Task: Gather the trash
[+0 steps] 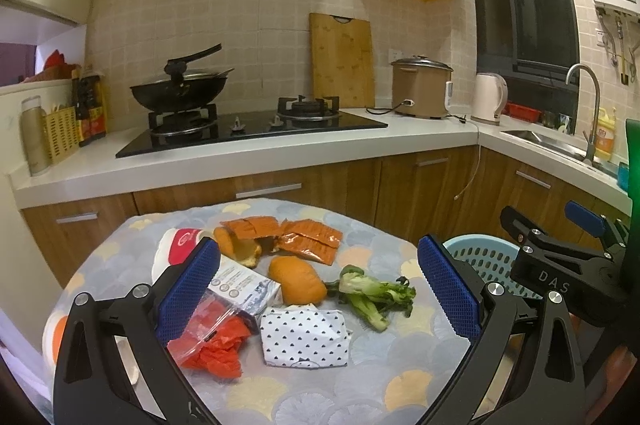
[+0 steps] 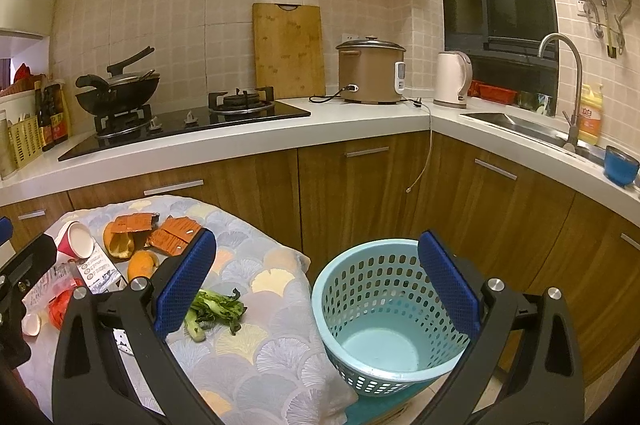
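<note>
Left hand-held gripper (image 1: 318, 289) was wide apart, empty, hovering over the desk (image 1: 360, 377) with its patterned grey cloth. Trash lay between its fingers: white polka-dot paper packet (image 1: 305, 337), orange peel piece (image 1: 297, 281), wilted green bok choy stalk (image 1: 374, 295), torn orange foil sachets (image 1: 308, 239), red-and-white paper cup (image 1: 180, 249). Right hand-held gripper (image 2: 318, 289) was also apart, empty, above the perforated light-blue plastic basket (image 2: 360, 289), which stood just beside the desk on the floor.

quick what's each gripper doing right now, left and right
Left gripper: open, holding nothing, over the trash on the table.
Right gripper: open, holding nothing, above the blue basket.
</note>
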Tool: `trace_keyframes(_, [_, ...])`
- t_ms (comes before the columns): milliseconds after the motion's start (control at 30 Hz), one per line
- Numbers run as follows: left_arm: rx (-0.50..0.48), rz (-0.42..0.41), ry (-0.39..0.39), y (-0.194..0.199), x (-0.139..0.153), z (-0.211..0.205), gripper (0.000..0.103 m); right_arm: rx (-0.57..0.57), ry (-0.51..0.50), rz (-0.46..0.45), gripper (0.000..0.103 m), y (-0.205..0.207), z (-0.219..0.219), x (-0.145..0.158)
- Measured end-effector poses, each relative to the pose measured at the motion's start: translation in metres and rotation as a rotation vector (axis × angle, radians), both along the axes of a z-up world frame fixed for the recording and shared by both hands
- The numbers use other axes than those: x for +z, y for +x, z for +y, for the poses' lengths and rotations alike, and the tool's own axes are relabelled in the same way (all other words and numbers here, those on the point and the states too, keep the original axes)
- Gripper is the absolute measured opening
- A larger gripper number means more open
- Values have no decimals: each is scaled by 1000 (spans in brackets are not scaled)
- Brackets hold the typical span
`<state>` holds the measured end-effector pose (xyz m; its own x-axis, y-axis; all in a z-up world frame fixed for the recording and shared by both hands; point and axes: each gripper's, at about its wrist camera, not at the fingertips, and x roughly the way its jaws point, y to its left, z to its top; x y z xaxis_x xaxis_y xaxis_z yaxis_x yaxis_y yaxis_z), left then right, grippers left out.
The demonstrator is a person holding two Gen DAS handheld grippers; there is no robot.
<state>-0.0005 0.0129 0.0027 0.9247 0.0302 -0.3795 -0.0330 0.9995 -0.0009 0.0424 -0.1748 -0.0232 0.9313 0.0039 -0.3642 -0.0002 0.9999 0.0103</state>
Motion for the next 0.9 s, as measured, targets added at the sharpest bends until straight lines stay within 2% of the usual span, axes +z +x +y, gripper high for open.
trace_keyframes(333, [78, 45, 29, -4, -12, 16, 95, 23, -9, 14, 96, 1, 11, -7])
trace_keyframes(400, [113, 51, 118, -13, -12, 19, 95, 30, -9, 18, 96, 1, 13, -9])
trace_keyframes(500, [188, 67, 158, -30, -18, 34, 95, 35, -11, 26, 96, 2, 15, -12])
trace_keyframes(633, [301, 60, 144, -54, -23, 63, 95, 56, -8, 44, 96, 4, 23, -16])
trace_keyframes(733, [384, 66, 84, -67, -30, 91, 95, 76, -15, 54, 92, 4, 32, -19])
trace_keyframes(767, [400, 82, 43, -65, -36, 98, 95, 87, -20, 58, 92, 3, 37, -21])
trace_keyframes(900, [479, 128, -25, -75, -47, 132, 95, 126, -48, 65, 90, -1, 56, -26])
